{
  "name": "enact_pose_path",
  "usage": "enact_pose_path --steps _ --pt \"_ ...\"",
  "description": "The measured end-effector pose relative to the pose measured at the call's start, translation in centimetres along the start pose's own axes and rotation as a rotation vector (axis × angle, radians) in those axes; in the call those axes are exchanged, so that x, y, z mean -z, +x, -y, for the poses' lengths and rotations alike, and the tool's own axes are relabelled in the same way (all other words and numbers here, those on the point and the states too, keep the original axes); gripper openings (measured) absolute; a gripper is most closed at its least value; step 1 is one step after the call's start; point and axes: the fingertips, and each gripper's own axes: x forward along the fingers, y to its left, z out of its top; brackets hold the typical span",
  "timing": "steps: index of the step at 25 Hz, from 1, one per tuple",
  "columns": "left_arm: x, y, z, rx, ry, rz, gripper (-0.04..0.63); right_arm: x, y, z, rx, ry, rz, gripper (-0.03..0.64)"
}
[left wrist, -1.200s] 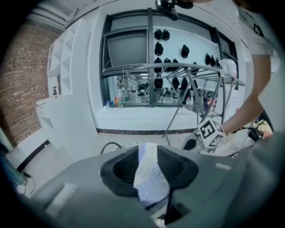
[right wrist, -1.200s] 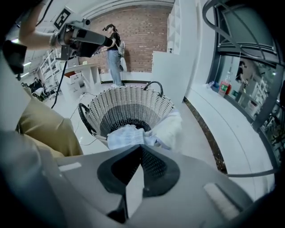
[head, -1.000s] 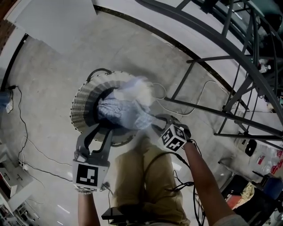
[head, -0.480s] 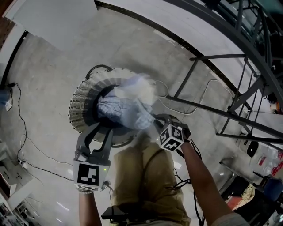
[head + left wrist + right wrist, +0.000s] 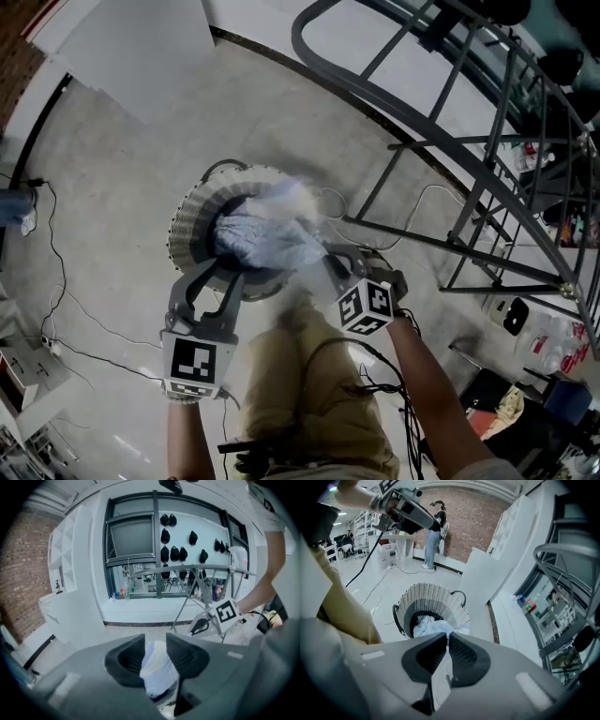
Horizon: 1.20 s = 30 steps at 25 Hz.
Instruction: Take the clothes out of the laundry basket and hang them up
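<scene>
Laundry basket: one round basket (image 5: 190, 225) of pale ribbed wicker with two dark loop handles, standing on the grey floor.

Garment: one pale blue-white piece (image 5: 267, 236), bunched over the basket's mouth, with its lower part down inside the basket. I cannot tell whether more clothes lie under it.

Left gripper: one (image 5: 219, 270), above the basket's near rim. Its jaws clamp a thick fold of the garment (image 5: 158, 670), having just opened a touch wider around it.

Right gripper: one (image 5: 328, 255), just outside the basket's near right rim. Its jaws have just been closing and now stand almost together, pinching a thin edge of the garment (image 5: 436, 626).

Drying rack: one dark metal-tube rack (image 5: 450, 234), right of the basket and beyond it.

Cables: several thin dark ones (image 5: 56, 281) on the floor left of the basket.

Person: tan trousers (image 5: 309, 394) and two bare forearms, on the near side of the basket.
</scene>
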Motion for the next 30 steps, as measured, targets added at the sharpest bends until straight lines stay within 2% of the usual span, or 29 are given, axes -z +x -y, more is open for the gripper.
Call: enact_pose_path --steps 3,10,16,19,23,30 --pt "-2.7 -2.5 0.3 0.013 0.022 0.01 0.143 -3.4 -5.3 1.7 0.056 -0.026 0.035 0.018" --pt "-10.3 -7.8 1.5 0.06 0.089 0.076 0.147 -11.4 -18.8 5.9 0.248 -0.165 0.087 0.02" --pt "-15.0 -10.7 4.9 0.168 0.165 0.138 0.152 -15.9 -29.5 6.2 0.406 -0.236 0.099 0.02" --pt "-16.4 -10.8 7.8 0.251 0.216 0.156 0.153 -16.6 -34.0 5.7 0.477 -0.241 0.089 0.02" --pt "-16.6 -9.8 11.8 0.358 0.286 0.126 0.163 -16.6 -39.4 5.0 0.561 -0.234 0.083 0.02" --pt "-18.2 -7.0 18.7 0.525 0.375 0.104 0.166 -13.9 -47.5 3.8 0.7 -0.219 0.033 0.02"
